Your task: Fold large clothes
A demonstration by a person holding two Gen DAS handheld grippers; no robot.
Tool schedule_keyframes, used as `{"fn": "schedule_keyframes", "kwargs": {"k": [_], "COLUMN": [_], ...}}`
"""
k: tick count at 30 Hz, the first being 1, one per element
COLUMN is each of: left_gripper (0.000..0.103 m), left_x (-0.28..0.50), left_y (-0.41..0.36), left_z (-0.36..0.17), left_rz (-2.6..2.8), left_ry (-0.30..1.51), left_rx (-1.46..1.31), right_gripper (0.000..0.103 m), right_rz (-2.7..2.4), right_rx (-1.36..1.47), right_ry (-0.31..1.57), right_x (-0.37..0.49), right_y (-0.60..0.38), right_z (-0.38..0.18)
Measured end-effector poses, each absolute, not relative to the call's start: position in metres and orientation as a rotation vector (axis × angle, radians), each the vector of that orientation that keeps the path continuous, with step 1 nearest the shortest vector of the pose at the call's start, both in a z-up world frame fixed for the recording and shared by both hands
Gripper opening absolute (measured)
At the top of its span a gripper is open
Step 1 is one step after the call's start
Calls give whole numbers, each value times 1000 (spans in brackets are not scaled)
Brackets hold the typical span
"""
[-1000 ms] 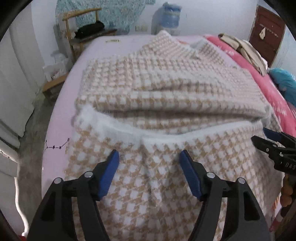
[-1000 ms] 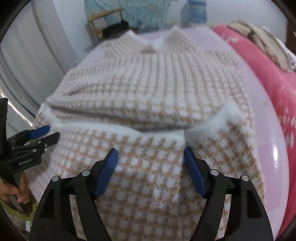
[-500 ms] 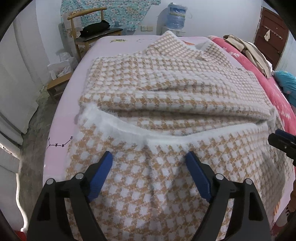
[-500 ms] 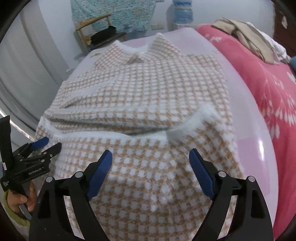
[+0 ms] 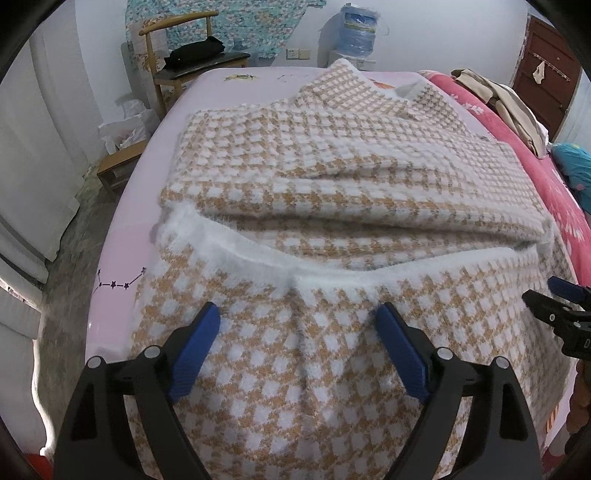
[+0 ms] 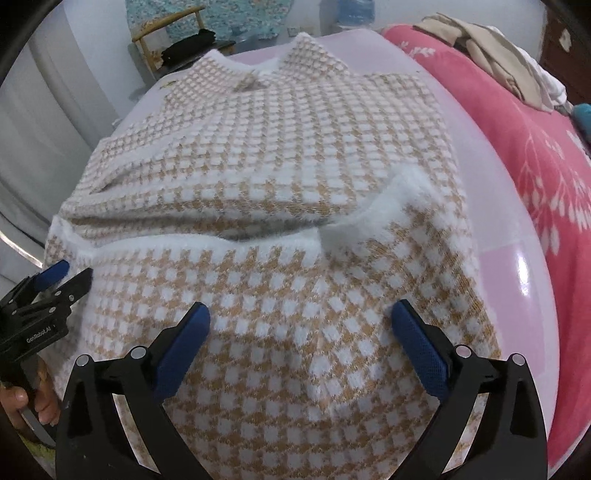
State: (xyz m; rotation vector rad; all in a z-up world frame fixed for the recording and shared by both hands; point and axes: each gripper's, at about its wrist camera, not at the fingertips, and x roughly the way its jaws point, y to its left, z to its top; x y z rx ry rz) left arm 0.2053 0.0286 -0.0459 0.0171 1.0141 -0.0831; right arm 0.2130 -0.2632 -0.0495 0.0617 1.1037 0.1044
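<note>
A tan-and-white houndstooth knit garment (image 5: 332,177) with fluffy white trim lies on a pink bed, its lower part folded up over the body; it also shows in the right wrist view (image 6: 280,155). My left gripper (image 5: 299,325) is open and empty, hovering just above the folded-up near part at its left side. My right gripper (image 6: 301,325) is open and empty above the same part at its right side. Each gripper shows at the edge of the other's view: the right gripper (image 5: 554,310), the left gripper (image 6: 59,284).
The pink bed sheet (image 5: 125,236) borders the garment on the left. A red floral blanket (image 6: 535,155) with beige clothes (image 6: 491,48) lies on the right. A wooden chair (image 5: 177,48), a stool (image 5: 118,166) and a water jug (image 5: 358,29) stand beyond the bed.
Both grippers have pulled back toward me and opened a little wider; the folded-up hem now lies released on the garment.
</note>
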Motion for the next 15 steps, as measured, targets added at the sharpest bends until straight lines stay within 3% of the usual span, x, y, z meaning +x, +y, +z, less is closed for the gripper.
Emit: {"fn": "schedule_keyframes", "kwargs": {"k": [15], "left_gripper": [87], "left_x": [205], "left_y": [29], "left_z": [-46], "left_rz": [-82], "left_ry": [1016], "left_rx": [14], "right_gripper": [95], "right_rz": [102], "right_rx": [83], "right_ry": [1129], "right_x": [219], "right_y": [-270], "right_z": [-48]}}
